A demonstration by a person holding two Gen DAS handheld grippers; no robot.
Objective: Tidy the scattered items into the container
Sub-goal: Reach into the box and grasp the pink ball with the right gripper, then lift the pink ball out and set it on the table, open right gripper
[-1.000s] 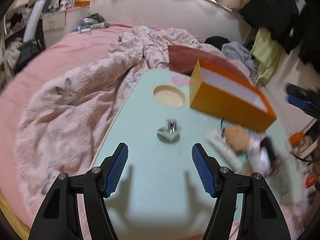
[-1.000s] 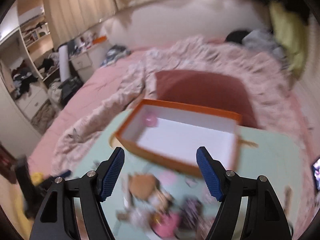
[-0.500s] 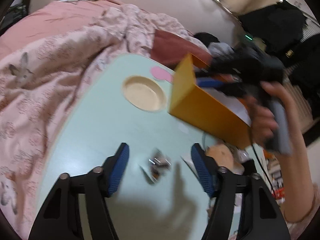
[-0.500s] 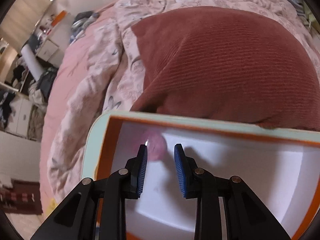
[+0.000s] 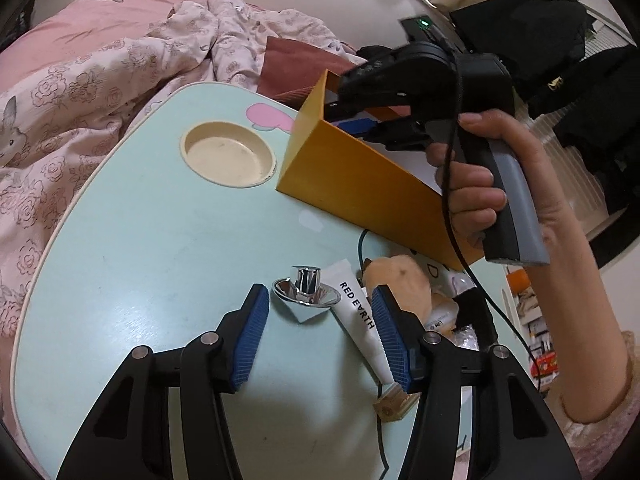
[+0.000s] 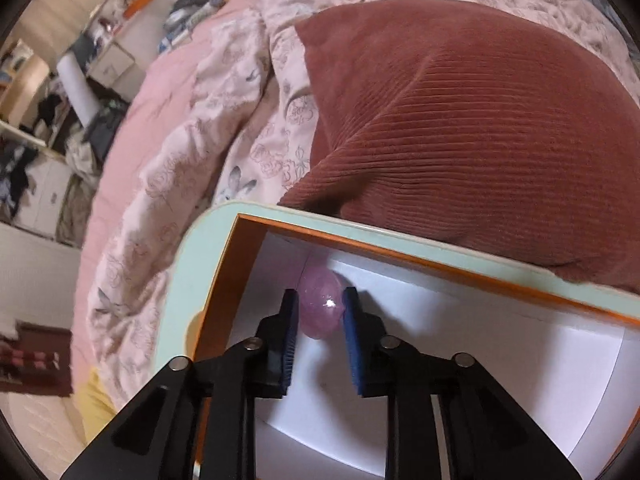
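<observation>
One orange box [image 5: 360, 176], one pink ball [image 6: 321, 304], one tube [image 5: 357, 312], one chrome cap [image 5: 306, 290].

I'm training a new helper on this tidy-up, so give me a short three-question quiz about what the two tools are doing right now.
1. True or false: the right tool is reaching inside the orange box.
2. Which lies between the fingers of the left tool? A: shiny metal cap. B: plush toy. C: round recess in the table.
3. What colour is the ball that the right tool grips?

Key: 1 true. 2 A. 3 pink, with a purple tinge.
</observation>
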